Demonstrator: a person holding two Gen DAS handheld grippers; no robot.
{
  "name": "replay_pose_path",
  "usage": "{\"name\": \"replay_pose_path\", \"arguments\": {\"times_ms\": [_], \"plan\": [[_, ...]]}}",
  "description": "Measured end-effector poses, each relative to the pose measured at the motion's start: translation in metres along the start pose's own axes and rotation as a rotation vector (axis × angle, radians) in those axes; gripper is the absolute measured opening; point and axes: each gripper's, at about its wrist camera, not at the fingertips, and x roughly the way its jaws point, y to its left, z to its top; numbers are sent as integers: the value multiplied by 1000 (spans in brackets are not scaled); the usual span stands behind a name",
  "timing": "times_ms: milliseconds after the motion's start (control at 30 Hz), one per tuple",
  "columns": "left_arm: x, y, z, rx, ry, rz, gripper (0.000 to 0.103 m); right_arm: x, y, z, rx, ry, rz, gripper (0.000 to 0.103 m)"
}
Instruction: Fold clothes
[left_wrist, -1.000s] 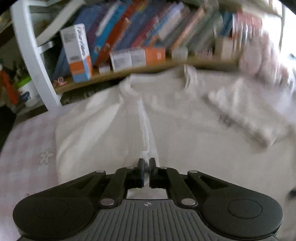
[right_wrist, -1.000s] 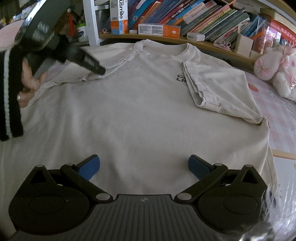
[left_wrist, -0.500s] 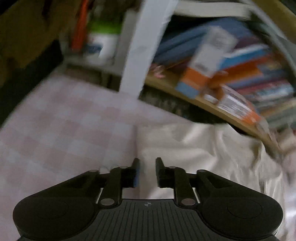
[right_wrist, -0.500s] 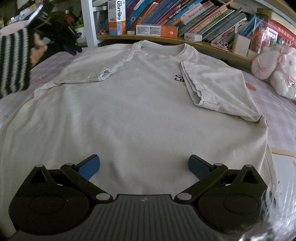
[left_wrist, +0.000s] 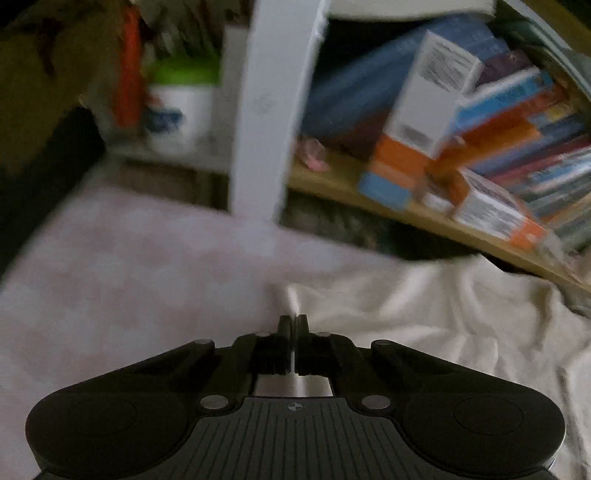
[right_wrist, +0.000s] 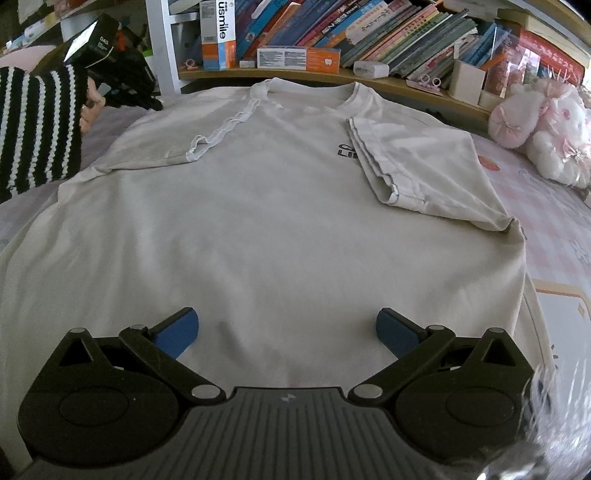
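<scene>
Beneath the right gripper's wide jaws lies the T-shirt, untouched.

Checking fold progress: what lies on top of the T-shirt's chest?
Both sleeves are folded inward onto the T-shirt: one sleeve partly covers the black chest print, the other sleeve lies opposite. The rest of the lettering is hidden.

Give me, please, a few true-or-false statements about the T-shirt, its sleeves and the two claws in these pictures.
1. Both sleeves of the T-shirt are folded in over its body. True.
2. The right claw is shut on the hem. False: it is open, clamping nothing.
3. The left claw is shut. True.
4. The shirt is dark blue. False: it is cream.
5. A plush toy lies beside the shirt. True.
</scene>
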Motion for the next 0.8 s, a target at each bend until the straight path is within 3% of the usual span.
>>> {"name": "replay_pose_path", "arguments": {"times_ms": [67,200,367,533,633,700,800], "plan": [[5,4,8,1,-1,19,0,1,0,2,1,6,-1,103],[16,-9,4,142,14,37,0,3,0,5,13,4,-11,103],[12,0,1,112,2,18,4,4,1,5,20,1,-19,103],[-21,4,-6,123,-38,-46,13,4,2,8,45,13,-36,103],[-53,1,-23,171,-72,-87,31,3,2,9,72,22,-50,103],[-75,-3,-40,210,-97,-112,52,0,2,9,94,20,-68,103],[-104,-6,-68,252,-124,-132,64,-8,2,6,117,7,-95,103]]}}
